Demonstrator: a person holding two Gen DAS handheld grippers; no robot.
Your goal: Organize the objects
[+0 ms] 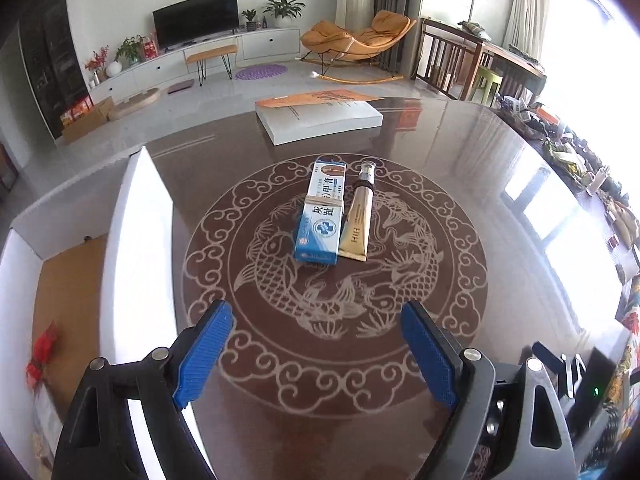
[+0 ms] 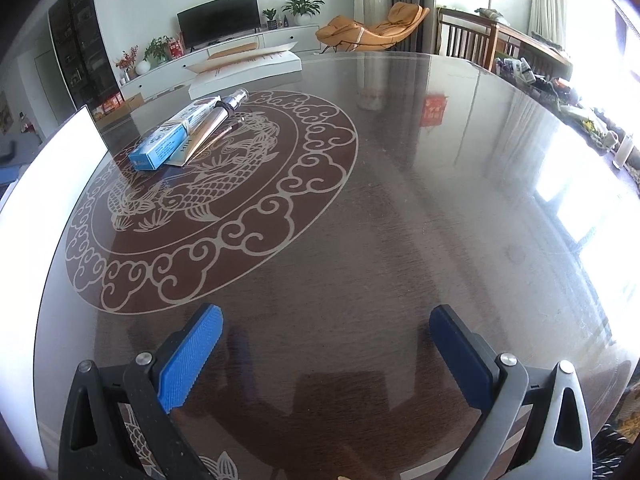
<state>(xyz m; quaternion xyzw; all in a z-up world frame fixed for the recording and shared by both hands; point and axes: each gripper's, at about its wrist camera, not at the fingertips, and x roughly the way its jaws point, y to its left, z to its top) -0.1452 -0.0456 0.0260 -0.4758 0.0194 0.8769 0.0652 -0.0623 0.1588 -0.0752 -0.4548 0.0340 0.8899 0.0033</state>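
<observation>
Tube (image 1: 355, 219) reads "HIH".

The round dark table (image 1: 460, 168) carries a glossy top with a pale fish-and-cloud medallion (image 1: 336, 280); on the medallion a blue medicine box (image 1: 320, 216) and a gold tube (image 1: 358, 216) lie side by side, touching; a thick book (image 1: 320, 116) rests near the far edge; a white open carton (image 1: 136, 240) stands at the left.

Glossy glass-topped table (image 2: 400, 200), cardboard box (image 1: 320, 216), shiny gold tube (image 1: 357, 224).
</observation>
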